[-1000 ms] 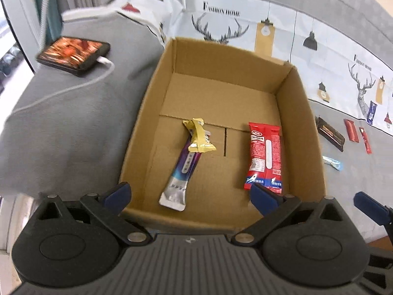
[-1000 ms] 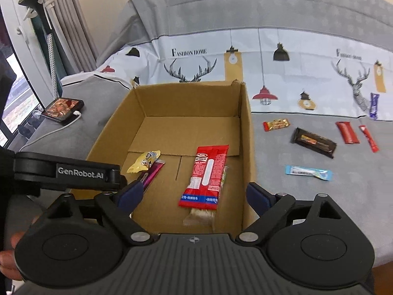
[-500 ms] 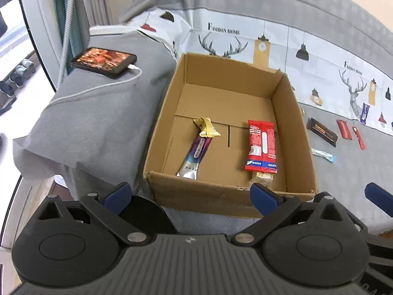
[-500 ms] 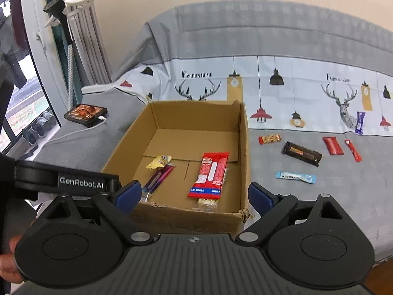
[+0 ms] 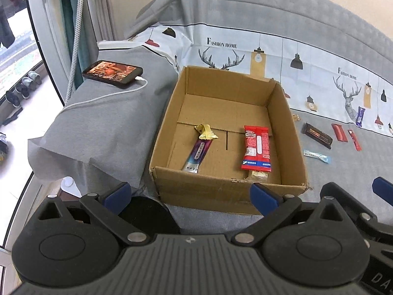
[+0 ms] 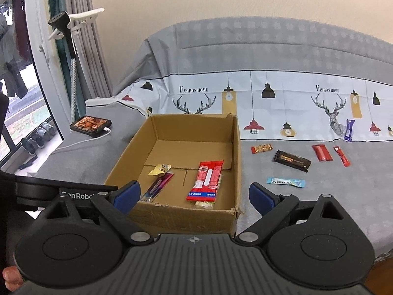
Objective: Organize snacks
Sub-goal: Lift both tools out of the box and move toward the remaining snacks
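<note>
Box: the cardboard box (image 6: 235, 162) sits ahead of both our grippers, already holding a red packet (image 6: 206, 180), a purple stick (image 6: 157, 188) and a yellow wrapper (image 6: 159, 169).
Loose snacks: on the cloth to the right of the box we see a light-blue bar (image 6: 286, 182), a dark bar (image 6: 291, 160), an orange candy (image 6: 261, 148), two red packets (image 6: 321, 152) and a purple one (image 6: 349, 129).
Left gripper (image 5: 190, 194): jaws spread wide, nothing held, hanging before the box's near wall.
Right gripper (image 6: 194, 194): likewise agape and empty.
Key relation: the light-blue bar lies nearest, just forward and right of our right gripper, its long axis running left-right across our line of approach.
Judgement: the right side is our nearer reach; we would turn the wrist so the fingers close across the bar's narrow width.
</note>
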`<state>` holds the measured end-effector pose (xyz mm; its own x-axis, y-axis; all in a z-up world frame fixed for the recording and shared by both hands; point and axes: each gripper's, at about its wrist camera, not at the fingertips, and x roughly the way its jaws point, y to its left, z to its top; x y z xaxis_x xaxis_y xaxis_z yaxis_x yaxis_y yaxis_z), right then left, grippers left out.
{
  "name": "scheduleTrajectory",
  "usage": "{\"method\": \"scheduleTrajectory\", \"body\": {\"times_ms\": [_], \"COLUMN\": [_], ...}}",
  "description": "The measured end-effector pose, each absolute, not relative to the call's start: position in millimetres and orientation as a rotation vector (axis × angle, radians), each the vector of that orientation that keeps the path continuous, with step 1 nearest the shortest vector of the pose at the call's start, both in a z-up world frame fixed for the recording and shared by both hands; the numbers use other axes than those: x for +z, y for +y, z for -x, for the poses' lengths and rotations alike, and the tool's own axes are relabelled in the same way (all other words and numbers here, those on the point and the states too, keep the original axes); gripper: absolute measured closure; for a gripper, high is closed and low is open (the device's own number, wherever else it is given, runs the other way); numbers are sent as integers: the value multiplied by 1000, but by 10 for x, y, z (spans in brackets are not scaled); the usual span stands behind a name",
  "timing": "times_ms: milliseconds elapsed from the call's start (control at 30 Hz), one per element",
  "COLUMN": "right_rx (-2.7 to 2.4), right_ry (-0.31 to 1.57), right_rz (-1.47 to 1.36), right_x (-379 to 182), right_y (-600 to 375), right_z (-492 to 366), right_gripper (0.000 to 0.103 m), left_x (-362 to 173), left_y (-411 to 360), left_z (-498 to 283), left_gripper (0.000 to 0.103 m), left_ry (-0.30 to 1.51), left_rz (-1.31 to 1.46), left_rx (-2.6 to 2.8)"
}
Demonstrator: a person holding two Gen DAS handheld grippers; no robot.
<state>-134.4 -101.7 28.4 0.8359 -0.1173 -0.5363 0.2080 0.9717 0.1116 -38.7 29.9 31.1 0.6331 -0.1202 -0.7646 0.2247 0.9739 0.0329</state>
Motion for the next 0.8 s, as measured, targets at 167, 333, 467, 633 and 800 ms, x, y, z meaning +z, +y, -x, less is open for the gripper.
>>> {"method": "scheduleTrajectory", "body": {"times_ms": [167,333,467,633,800], "right_rx": [-166,-162,-163,-165,-166], "right_ry": [536,524,517,517,518], "right_rz": [-162,-159,-159,-163,-163], "right_x": [327,358,366,366,363], "right_y": [-993,-980,-977,-983,-973], "right_z": [1428,1489,1525,1551,1553], "right_gripper": [7,7,6,6,6], "left_x": [359,393,406,413,406], "left_y": [321,339,344,350,351], "left_z": [462,514,546,567,561], "left_gripper": [0,0,0,0,0], "left_ry": [844,834,829,826,830], "left_rz": [-129,-126,-127,-127,-128], "left_rx": [-192,-191,-194,-197,-197]}}
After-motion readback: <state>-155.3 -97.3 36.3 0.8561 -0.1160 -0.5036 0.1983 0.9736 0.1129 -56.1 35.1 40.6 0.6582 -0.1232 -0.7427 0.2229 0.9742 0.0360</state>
